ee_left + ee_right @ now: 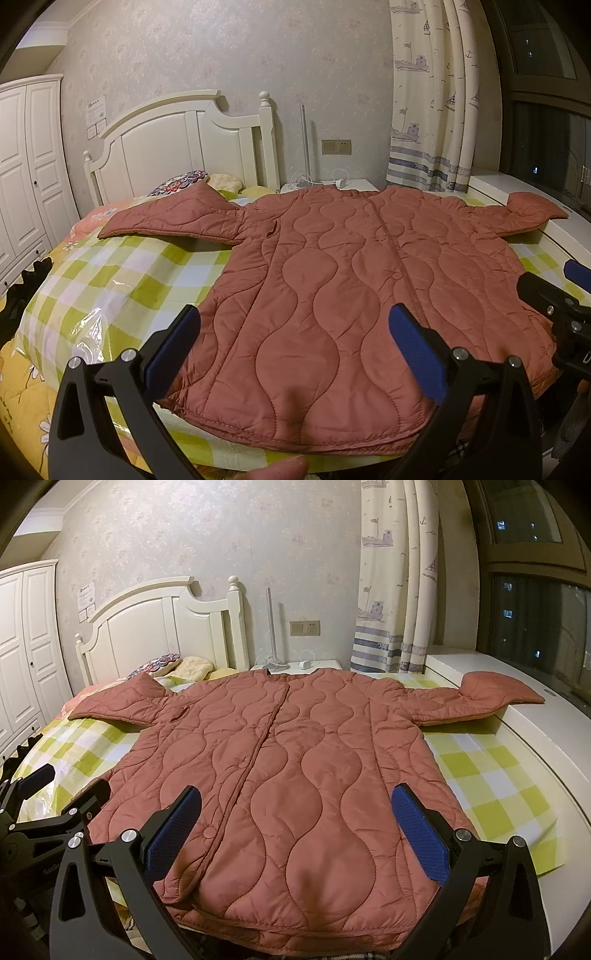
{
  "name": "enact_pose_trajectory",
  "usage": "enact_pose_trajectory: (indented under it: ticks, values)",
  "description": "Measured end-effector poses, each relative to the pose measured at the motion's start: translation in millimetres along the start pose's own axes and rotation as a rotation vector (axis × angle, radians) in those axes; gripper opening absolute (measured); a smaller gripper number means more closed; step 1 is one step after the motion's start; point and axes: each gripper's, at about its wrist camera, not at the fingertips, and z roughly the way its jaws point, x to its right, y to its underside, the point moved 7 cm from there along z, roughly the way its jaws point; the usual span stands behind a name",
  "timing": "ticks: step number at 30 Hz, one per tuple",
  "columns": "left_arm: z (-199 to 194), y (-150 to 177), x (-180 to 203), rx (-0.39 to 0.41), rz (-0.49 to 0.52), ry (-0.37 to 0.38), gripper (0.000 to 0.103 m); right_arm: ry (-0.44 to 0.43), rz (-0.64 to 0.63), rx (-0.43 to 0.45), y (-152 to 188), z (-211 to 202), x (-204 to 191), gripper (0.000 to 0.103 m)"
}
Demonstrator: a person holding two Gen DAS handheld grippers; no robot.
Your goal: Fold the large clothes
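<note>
A jacket [332, 288] lies spread flat on a bed [122, 273], both sleeves stretched out sideways. Behind it, pillows [181, 182] rest against the headboard [177, 147]. A wardrobe [26, 166] stands left of the bed; a nightstand [354, 183] and curtain [432, 110] lie behind right. Both grippers, the left [293, 345] and the right [295, 825], hover over the near hem, spread wide.
</note>
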Motion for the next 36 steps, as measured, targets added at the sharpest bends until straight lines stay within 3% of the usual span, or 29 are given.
enact_pose_trajectory:
  ticks: [36]
  values:
    - [-0.5, 1.3, -0.4, -0.003, 0.001, 0.0, 0.101, -0.007, 0.003, -0.015, 7.5, 1.0, -2.3, 0.099]
